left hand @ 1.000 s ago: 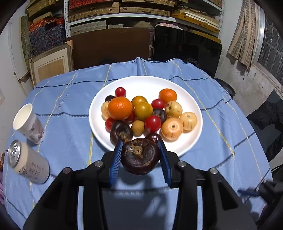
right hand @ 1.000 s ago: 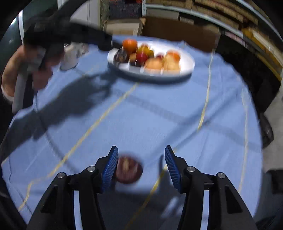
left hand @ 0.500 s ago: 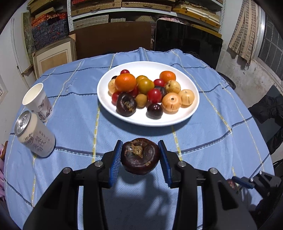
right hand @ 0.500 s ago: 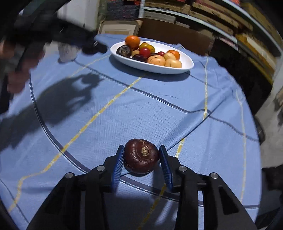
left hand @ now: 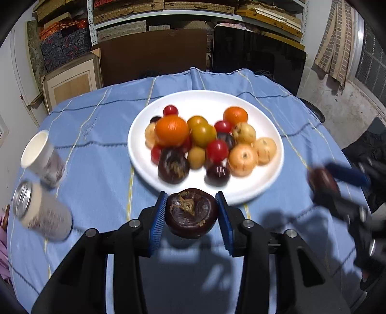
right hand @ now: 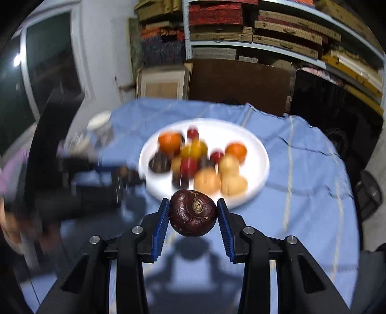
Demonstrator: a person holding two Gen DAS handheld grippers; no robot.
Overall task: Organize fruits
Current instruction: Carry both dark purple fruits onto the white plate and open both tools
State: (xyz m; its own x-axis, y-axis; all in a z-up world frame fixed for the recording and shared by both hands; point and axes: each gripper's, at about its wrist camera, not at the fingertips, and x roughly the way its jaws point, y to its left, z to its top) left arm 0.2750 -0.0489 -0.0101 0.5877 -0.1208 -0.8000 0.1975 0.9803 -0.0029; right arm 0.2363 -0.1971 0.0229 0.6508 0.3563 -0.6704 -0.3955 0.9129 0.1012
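Purple mangosteens, two held above the blue cloth: left gripper point(left hand: 191, 215) clamps one point(left hand: 190, 212), right gripper point(right hand: 193, 213) another point(right hand: 193, 212); two more lie on the plate point(left hand: 272, 174), beside one cup point(left hand: 39, 151) and one can point(left hand: 42, 215)

Blk fingers point(left hand: 156, 223) w/ ribbed blue pads, silver screws.

A round worktop point(left hand: 101, 145) draped in a blue checked cloth point(left hand: 301, 116). Beyond the tongs, a brown board point(left hand: 154, 55) and a black panel point(left hand: 258, 60) lean against metal shelves point(left hand: 193, 9) stacked with flat boxes. White walls point(left hand: 14, 79) stand left.
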